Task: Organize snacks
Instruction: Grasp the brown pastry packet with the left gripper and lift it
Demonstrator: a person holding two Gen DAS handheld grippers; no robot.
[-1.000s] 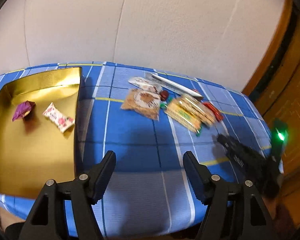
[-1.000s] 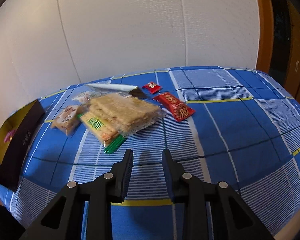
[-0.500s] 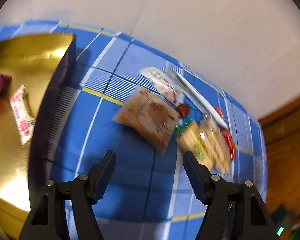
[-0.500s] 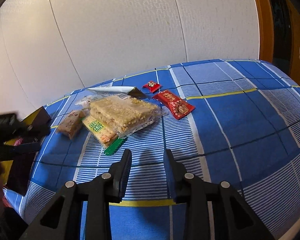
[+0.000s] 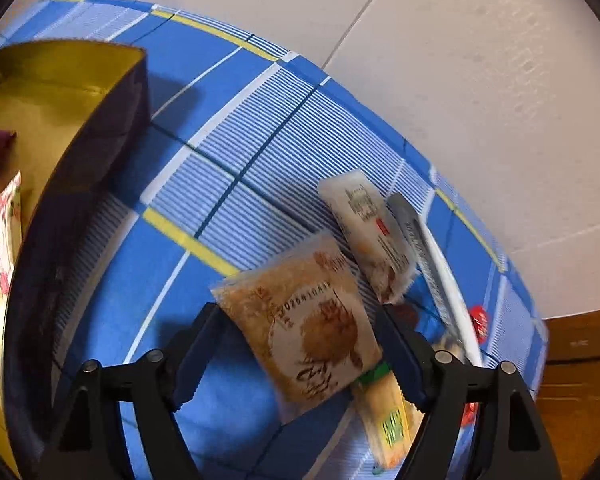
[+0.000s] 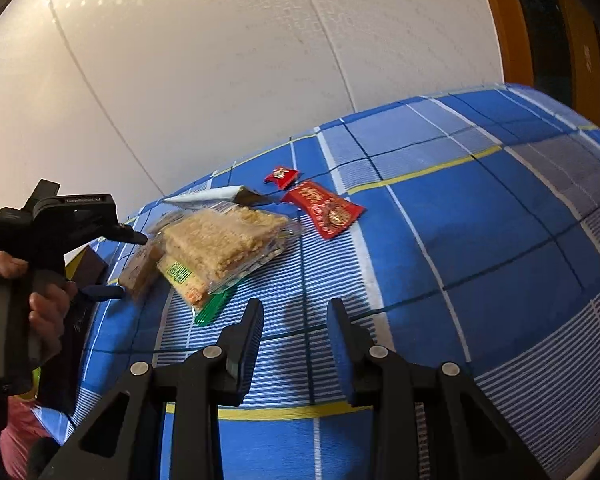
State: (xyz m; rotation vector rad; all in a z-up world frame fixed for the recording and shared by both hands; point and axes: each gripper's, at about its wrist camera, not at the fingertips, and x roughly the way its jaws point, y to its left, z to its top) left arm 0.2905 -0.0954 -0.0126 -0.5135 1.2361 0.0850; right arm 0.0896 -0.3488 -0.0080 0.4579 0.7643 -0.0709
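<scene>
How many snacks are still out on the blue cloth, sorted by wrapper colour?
Red: 2 (red sweet, red packet)
Dark red: 1 (dark red sweet)
Brown: 1 (brown packet)
White: 1 (white packet)
Silver: 1 (silver packet)
Clear: 1 (clear rice-crisp packet)
Green-yellow: 1 (green-yellow packet)
Total: 8

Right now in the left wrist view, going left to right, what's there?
Floral candy in the gold box → brown snack packet between the open left tongs → white packet → silver stick pack → small red candy.
</scene>
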